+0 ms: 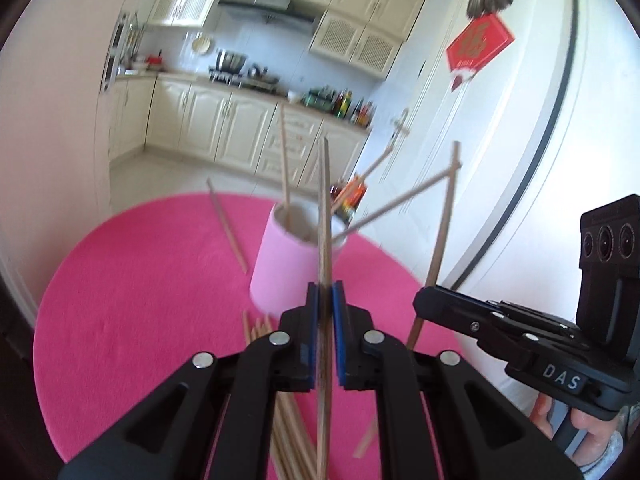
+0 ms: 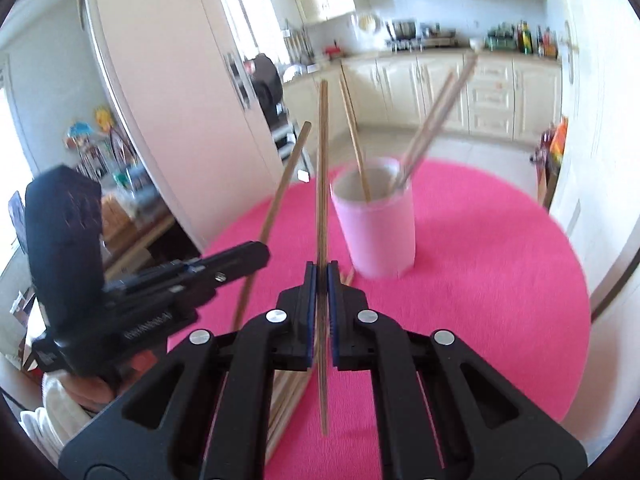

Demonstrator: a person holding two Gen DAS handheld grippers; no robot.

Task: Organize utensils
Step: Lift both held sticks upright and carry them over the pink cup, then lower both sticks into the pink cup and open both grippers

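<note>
In the left wrist view, a loose chopstick (image 1: pixel 229 227) is seen lying flat at centre left on the pink round mat (image 1: pixel 120 300), its long axis running diagonally from upper left down toward the cup. Just right of it, at the middle of the frame, the pink cup (image 1: pixel 286 268) stands upright with several chopsticks (image 1: pixel 285 168) already leaning out of it, fanned toward the upper right. At lower centre, the left gripper (image 1: pixel 325 296) is shut tight on one chopstick (image 1: pixel 325 216), which is held almost vertical in the picture, its upper end toward the cup. Beneath the gripper a heap of unsorted chopsticks (image 1: pixel 260 328) remains on the mat. At the right edge, the right gripper (image 1: pixel 424 304) is seen clamped on another chopstick (image 1: pixel 442 232), steeply tilted with its top leaning right.

In the right wrist view, the left gripper is seen at the left with its stick slanting up to the right; at centre the right gripper's blue pads (image 2: pixel 309 292) are pressed together on its own stick, upright in the frame; the cup stands right of centre.

By this showing, the sorting is judged partly done: a few sticks are in the cup, two are in hand, and a pile plus one stray piece are left.
</note>
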